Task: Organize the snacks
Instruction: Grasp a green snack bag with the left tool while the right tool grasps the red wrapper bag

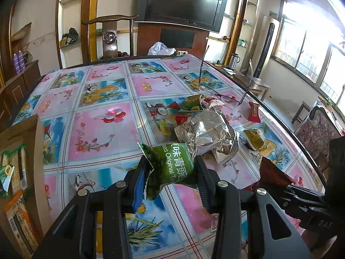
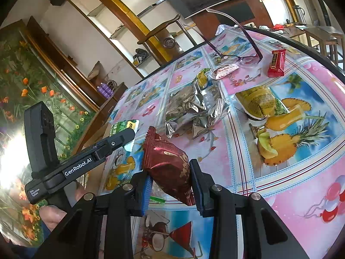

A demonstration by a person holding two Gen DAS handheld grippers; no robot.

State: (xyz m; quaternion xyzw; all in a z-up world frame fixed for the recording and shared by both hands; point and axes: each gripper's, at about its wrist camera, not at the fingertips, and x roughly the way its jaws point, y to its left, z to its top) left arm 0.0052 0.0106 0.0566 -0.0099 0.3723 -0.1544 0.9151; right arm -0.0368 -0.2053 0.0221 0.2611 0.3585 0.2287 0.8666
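My left gripper (image 1: 171,168) is shut on a green pea snack packet (image 1: 170,166), held above the table. My right gripper (image 2: 170,172) is shut on a dark red snack packet (image 2: 168,164); that packet also shows at the right of the left wrist view (image 1: 273,172). The left gripper's side and its green packet (image 2: 126,127) show in the right wrist view. On the table lie a crumpled silver foil bag (image 1: 207,131), another green packet (image 1: 192,102), a small white-red packet (image 2: 224,70), a red bar packet (image 2: 277,62) and a yellow-green packet (image 2: 258,103).
A cardboard box (image 1: 23,172) with several snacks in it stands at the table's left edge. A pair of glasses (image 2: 241,58) lies upside down beyond the snacks. The tablecloth (image 1: 103,129) is patterned pink and blue. A white plastic bag (image 1: 160,48) and a wooden chair stand at the far edge.
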